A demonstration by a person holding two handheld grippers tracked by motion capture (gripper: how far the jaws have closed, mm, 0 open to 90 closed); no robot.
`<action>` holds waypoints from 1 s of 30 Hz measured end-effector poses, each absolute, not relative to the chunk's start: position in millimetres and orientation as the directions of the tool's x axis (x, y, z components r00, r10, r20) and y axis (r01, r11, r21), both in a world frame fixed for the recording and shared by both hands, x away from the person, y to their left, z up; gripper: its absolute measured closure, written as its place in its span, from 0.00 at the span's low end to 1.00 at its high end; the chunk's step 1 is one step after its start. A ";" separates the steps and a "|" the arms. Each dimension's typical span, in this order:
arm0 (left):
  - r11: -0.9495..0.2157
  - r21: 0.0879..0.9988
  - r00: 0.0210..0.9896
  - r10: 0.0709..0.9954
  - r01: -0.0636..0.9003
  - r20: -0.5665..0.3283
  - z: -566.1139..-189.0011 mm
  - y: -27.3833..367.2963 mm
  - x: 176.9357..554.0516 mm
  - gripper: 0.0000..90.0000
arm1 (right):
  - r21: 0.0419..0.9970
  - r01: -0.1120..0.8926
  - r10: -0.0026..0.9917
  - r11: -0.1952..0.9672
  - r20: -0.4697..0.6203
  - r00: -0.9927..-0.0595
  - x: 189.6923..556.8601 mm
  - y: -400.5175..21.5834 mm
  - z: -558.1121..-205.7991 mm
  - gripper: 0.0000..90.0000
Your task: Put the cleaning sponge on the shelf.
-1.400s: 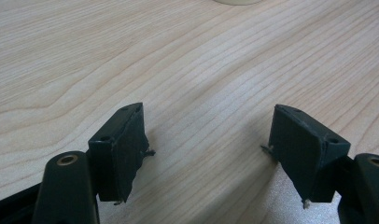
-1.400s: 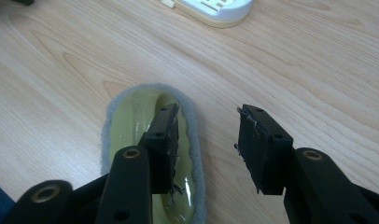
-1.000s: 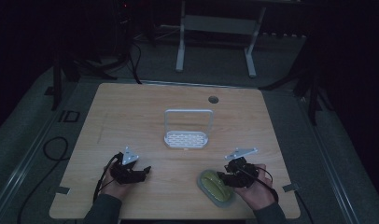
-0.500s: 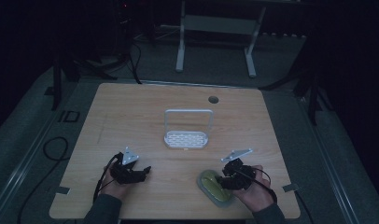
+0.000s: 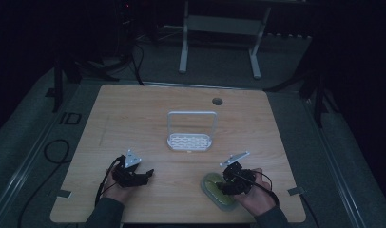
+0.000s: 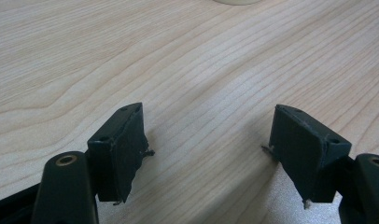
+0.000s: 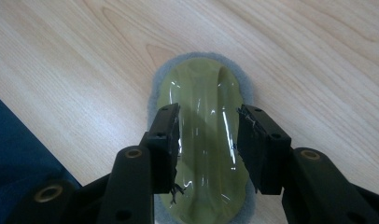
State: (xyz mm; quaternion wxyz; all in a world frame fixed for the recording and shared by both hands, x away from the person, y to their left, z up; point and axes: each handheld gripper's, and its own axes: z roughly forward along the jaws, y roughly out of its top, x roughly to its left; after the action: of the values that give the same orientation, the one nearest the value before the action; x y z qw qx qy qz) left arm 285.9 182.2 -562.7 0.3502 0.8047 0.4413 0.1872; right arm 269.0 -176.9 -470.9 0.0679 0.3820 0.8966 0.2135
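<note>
An olive-green oval scrubber with a grey pad under it lies flat on the wooden table at the front right. My right gripper is down on it, its two jaws half closed against either side of the raised shiny handle ridge. My left gripper rests low over bare wood at the front left, jaws wide apart with nothing between them.
A white rack with a tall loop handle stands at the table's middle. A round cable hole is near the far edge. A blue sleeve is beside the right gripper. Dark floor and a metal stand lie beyond.
My right gripper has moved a little left and nearer, down onto the scrubber. The left gripper has stayed in place.
</note>
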 end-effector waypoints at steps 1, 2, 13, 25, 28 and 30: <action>-0.365 0.729 0.540 0.841 0.579 -0.008 -562.7 182.2 285.9 0.30 | 0.431 0.657 0.713 0.619 0.042 -0.699 269.1 -176.1 -471.2 0.65; -0.365 0.729 0.541 0.841 0.579 -0.008 -562.7 182.2 285.9 0.30 | 0.426 0.654 0.709 0.625 0.041 -0.704 269.5 -175.7 -471.6 0.64; -0.366 0.729 0.541 0.841 0.579 -0.008 -562.7 182.1 286.0 0.30 | 0.383 0.654 0.696 0.652 0.039 -0.717 274.2 -171.5 -473.4 0.65; -0.366 0.729 0.541 0.841 0.579 -0.008 -562.7 182.2 286.0 0.30 | 0.305 0.661 0.682 0.686 0.047 -0.730 280.9 -167.0 -475.5 0.67; -0.366 0.729 0.541 0.841 0.579 -0.008 -562.7 182.1 286.0 0.30 | 0.288 0.661 0.678 0.693 0.049 -0.733 281.9 -165.1 -476.2 0.69; -0.366 0.729 0.541 0.841 0.579 -0.008 -562.7 182.2 286.0 0.30 | 0.284 0.659 0.676 0.697 0.048 -0.735 282.4 -164.8 -476.4 0.69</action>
State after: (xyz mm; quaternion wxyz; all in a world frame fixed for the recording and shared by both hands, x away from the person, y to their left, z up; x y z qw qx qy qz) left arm 286.0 182.2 -562.7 0.3502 0.8049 0.4409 0.1871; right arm 282.4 -164.8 -476.4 0.0299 0.3626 0.9205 0.1424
